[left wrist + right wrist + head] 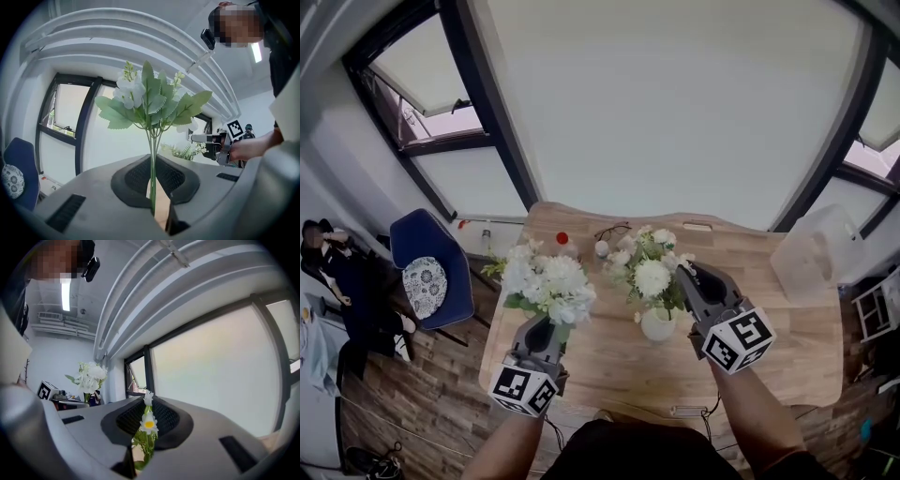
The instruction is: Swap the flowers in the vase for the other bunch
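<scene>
My left gripper [546, 328] is shut on the thin green stems of a white bunch [548, 281], held upright over the table's left part. In the left gripper view the stems [152, 164] run up between the jaws to pale blooms and broad leaves [150, 101]. My right gripper [686, 281] is shut on the stems of a second bunch [649, 272] with white round blooms, directly above the small white vase [658, 325]. In the right gripper view a yellow-centred daisy [148, 424] stands between the jaws. I cannot tell whether those stem ends are clear of the vase mouth.
The wooden table [787, 356] also carries a clear plastic container [814, 251] at the right, a red-capped bottle [563, 242], a pair of glasses [612, 230] and a small white object [601, 248] at the back. A blue chair [436, 267] stands left of the table.
</scene>
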A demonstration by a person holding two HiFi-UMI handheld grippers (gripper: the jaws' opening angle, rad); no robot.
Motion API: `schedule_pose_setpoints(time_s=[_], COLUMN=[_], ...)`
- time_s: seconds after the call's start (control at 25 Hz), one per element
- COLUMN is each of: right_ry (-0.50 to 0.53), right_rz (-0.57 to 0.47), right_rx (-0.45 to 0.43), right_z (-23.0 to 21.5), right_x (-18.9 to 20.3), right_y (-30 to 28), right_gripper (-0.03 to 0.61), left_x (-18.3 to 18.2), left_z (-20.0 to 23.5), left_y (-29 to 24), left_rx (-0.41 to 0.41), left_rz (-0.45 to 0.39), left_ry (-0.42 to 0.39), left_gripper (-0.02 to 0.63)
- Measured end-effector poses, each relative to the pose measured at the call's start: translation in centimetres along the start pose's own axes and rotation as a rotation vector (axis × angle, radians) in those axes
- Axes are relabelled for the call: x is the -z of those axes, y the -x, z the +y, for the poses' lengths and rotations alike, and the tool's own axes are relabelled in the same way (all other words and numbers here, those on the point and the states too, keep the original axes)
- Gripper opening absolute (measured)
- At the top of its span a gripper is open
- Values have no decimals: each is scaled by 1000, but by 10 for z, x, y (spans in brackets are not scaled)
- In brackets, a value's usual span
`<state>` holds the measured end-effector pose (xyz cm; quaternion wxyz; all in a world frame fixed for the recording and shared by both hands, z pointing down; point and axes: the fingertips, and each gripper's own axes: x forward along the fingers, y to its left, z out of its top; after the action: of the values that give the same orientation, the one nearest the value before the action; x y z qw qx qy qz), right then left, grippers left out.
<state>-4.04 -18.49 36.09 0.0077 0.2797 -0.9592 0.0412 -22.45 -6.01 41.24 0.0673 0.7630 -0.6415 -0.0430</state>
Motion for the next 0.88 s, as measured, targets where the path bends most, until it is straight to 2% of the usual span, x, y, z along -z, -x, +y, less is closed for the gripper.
schedule_pose_setpoints(time_s=[0.52,0.88], right_ry=[71,102], right_rz=[-107,-175], right_rx=[-3,44], right_z=[4,2], right_x=[-59,-91], right_y=[11,31], right_gripper=[61,61], left_x=[-11,-19], left_z=[-9,-12], left_y=[-9,-13], left_rx=[39,70], left_rz=[-34,-64], left_ry=[-6,7], left_gripper=[18,18])
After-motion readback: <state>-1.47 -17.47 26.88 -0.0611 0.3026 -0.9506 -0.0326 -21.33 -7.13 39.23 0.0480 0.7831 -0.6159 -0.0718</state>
